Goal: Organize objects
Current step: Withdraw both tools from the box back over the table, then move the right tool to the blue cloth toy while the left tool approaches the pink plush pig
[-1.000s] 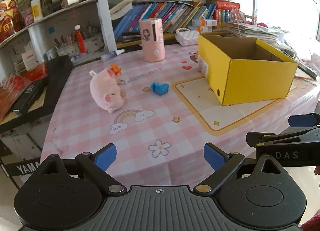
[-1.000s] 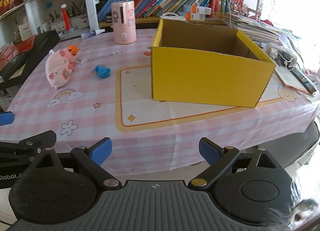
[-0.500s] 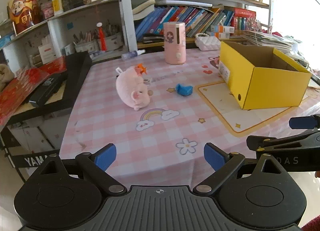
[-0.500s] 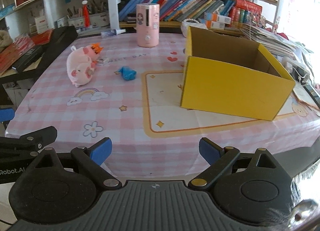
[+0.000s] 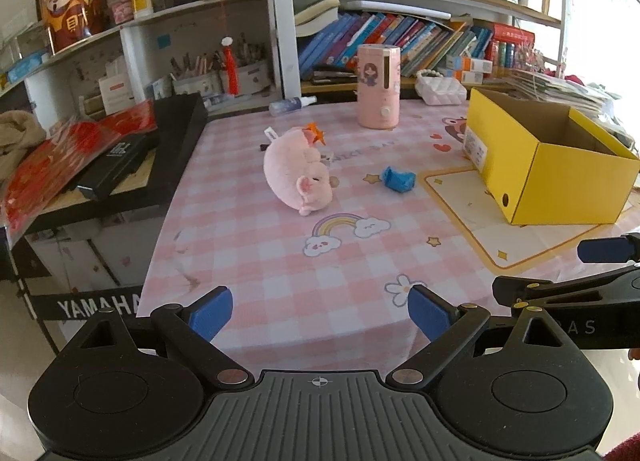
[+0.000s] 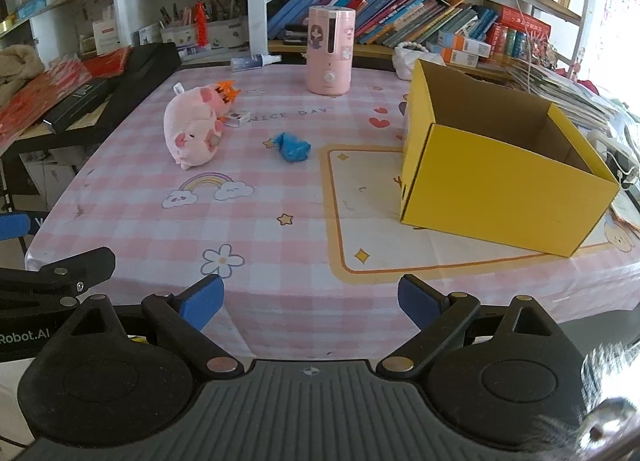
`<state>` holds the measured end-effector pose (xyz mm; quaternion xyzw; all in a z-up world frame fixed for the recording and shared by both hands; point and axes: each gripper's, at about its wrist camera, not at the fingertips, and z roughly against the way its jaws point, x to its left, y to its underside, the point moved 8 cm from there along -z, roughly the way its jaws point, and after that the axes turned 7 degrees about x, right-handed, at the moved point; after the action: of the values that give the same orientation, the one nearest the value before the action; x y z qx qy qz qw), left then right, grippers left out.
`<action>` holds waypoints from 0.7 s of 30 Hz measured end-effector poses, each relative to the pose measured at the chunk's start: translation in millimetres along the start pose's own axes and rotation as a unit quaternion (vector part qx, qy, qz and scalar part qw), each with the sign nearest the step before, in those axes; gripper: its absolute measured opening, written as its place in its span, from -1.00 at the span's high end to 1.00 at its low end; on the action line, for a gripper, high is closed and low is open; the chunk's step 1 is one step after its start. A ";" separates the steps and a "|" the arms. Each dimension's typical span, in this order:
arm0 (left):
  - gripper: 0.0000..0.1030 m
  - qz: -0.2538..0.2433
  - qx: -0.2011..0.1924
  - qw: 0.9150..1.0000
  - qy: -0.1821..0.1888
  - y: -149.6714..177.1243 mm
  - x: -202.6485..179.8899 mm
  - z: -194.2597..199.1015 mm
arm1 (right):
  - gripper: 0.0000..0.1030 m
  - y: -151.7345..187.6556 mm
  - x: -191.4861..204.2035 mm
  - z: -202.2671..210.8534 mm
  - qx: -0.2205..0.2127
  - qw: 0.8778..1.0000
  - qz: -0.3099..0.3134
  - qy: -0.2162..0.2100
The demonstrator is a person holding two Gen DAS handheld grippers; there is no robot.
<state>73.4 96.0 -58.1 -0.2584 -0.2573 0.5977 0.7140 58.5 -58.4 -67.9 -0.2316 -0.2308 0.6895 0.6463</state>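
Observation:
A pink plush pig (image 5: 298, 171) (image 6: 192, 129) lies on its side on the pink checked tablecloth (image 5: 260, 261). A small blue crumpled object (image 5: 398, 180) (image 6: 294, 147) lies to its right. An open yellow cardboard box (image 5: 552, 165) (image 6: 500, 173) stands at the right, and what I see of its inside is empty. My left gripper (image 5: 320, 311) is open and empty at the table's near edge. My right gripper (image 6: 310, 301) is open and empty beside it, and it also shows in the left wrist view (image 5: 568, 281).
A pink cylindrical appliance (image 5: 379, 91) (image 6: 330, 55) stands at the back of the table, with a spray bottle (image 5: 292, 104) and a small card (image 6: 237, 118) near the pig. Black cases (image 5: 132, 157) lie on a stand to the left. Bookshelves (image 5: 400, 41) line the back.
Both grippers have pulled back and swung left, so the table objects look farther off and more of the left shelves shows. Both stayed open. No object moved.

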 end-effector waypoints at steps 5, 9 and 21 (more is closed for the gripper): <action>-0.87 0.008 0.005 1.000 -0.003 -4.0 3.1 -8.8 | -0.83 -6.9 2.0 -9.1 0.005 1.000 0.007 -0.004; -0.87 0.012 0.003 1.000 -0.010 -11.9 7.4 -15.8 | -0.82 -17.7 3.7 -18.9 0.003 1.000 0.013 -0.011; -0.87 0.049 -0.004 0.999 -0.024 -48.9 21.0 -48.2 | -0.72 -72.4 11.7 -52.1 -0.018 0.998 0.047 -0.036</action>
<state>144.4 106.3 -59.2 -0.2596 -0.2637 0.6367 0.6765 146.7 -41.5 -64.4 -0.2283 -0.2552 0.7227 0.6004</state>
